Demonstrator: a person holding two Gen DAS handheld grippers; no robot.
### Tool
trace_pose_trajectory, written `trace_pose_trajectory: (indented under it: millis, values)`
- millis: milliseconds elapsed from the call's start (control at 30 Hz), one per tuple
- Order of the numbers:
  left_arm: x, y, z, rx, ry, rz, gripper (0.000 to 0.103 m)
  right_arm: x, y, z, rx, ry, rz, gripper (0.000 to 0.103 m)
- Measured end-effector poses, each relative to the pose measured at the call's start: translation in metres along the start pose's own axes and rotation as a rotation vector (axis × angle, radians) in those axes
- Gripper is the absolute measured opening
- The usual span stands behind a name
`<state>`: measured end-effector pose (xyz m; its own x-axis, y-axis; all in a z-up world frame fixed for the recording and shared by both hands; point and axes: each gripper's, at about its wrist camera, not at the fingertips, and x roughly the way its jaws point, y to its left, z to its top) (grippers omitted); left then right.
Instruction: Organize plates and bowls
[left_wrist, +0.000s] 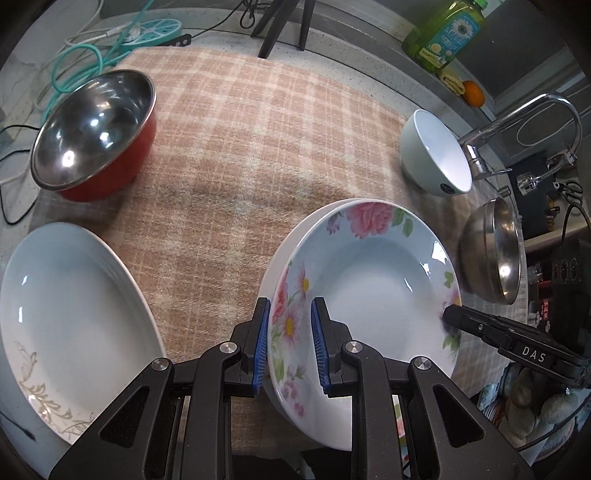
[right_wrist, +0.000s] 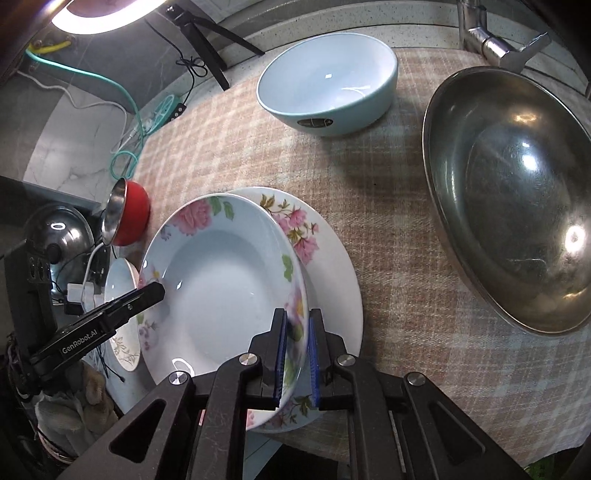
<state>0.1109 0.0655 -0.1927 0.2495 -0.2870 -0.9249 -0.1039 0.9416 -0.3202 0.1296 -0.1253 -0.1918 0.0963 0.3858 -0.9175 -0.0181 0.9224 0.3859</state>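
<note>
A deep plate with pink flowers (left_wrist: 373, 280) lies on a wider floral plate (right_wrist: 332, 266) on the checked cloth. My left gripper (left_wrist: 289, 343) straddles the deep plate's left rim, with its blue pads a little apart from it. My right gripper (right_wrist: 296, 354) is shut on the deep plate (right_wrist: 225, 280) at its right rim. A white plate with a grey leaf pattern (left_wrist: 70, 317) lies at the left. A red bowl with a steel inside (left_wrist: 96, 133) stands at the back left. A light blue bowl (left_wrist: 436, 151) and a steel bowl (left_wrist: 493, 251) stand at the right.
A green soap bottle (left_wrist: 447, 33) and an orange (left_wrist: 473, 93) stand at the back right by a steel tap (left_wrist: 517, 122). Teal and white cables (left_wrist: 92, 55) and tripod legs (left_wrist: 284, 26) lie at the back. The checked cloth (left_wrist: 251, 147) covers the counter.
</note>
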Motion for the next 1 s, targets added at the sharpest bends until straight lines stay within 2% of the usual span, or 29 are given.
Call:
trace_pose_trajectory:
  millis: [500,733,1000]
  values:
    - [0.001,-0.007,-0.001,0.048,-0.025,0.044,0.02,0.01,-0.002,0.0,-0.022,0.004,-0.02,0.011]
    - [0.001,-0.012,-0.004,0.087,-0.043,0.079,0.02,0.01,0.009,-0.004,-0.098,-0.013,-0.076,0.012]
    - [-0.001,-0.005,-0.004,0.07,-0.038,0.083,0.02,0.014,0.012,-0.003,-0.097,-0.002,-0.069,0.013]
